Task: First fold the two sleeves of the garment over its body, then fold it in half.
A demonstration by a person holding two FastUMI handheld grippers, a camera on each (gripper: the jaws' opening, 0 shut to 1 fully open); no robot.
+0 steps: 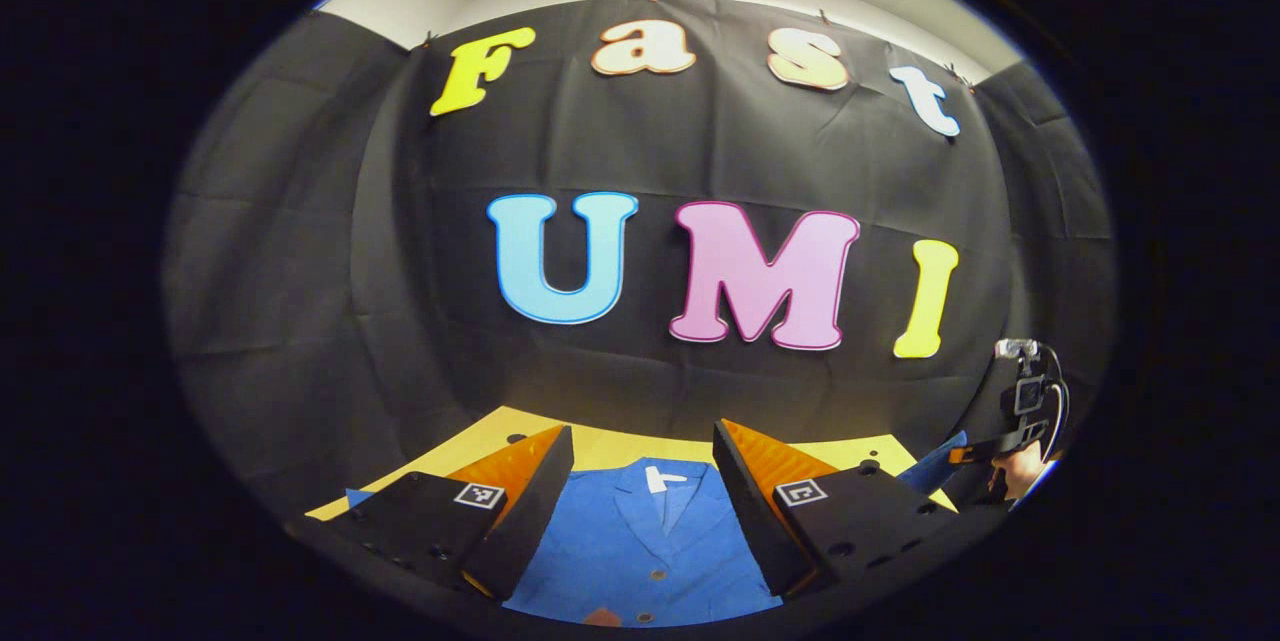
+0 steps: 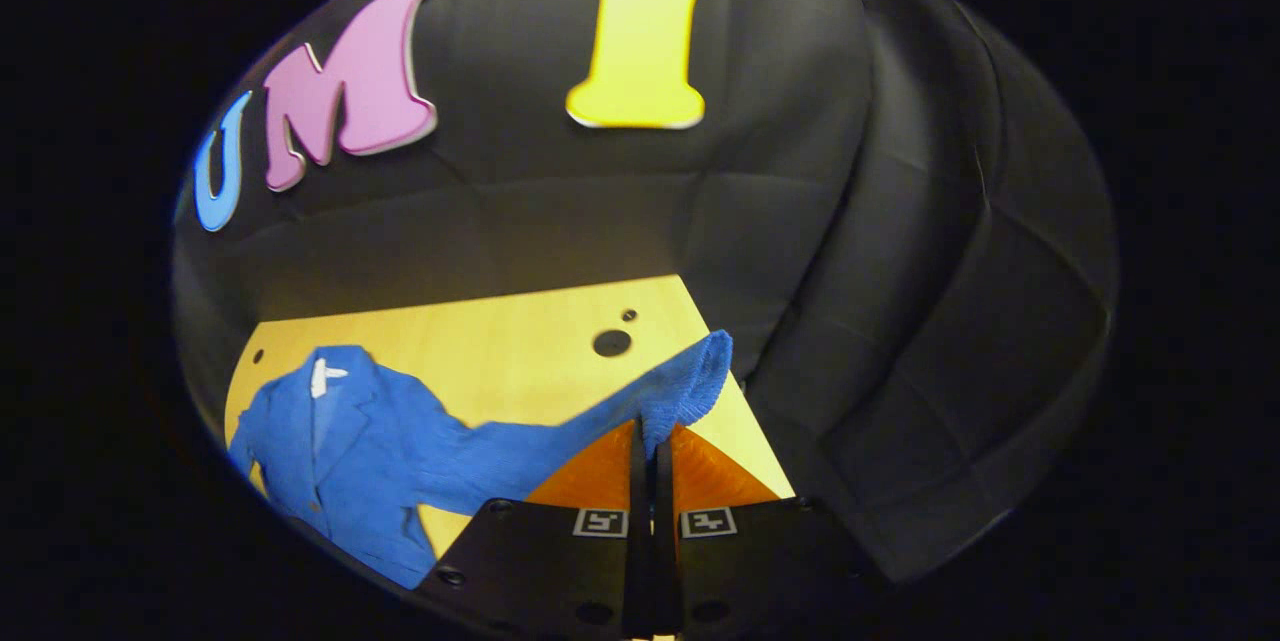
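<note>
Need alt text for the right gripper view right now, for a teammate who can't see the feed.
The right gripper, fingers closed together, pinches the cuff of the blue jacket's sleeve and holds it lifted above the yellow table. The sleeve stretches back to the jacket's body, which lies flat on the table at lower left, collar up, with the booth's black cloth wall behind.

Each claw (image 1: pixel 640 511) has black blocks bearing square black-and-white markers and screw holes.

Jacket hem: in my left gripper view the blue jacket (image 1: pixel 640 531) runs off the bottom edge, so I can't see its lower part.
Jacket sides: my left gripper's fingers (image 1: pixel 520 506) cover both flanks of the jacket.
Sleeve cuff: in my right gripper view, part of the sleeve (image 2: pixel 690 386) is hidden between the closed fingers.
</note>
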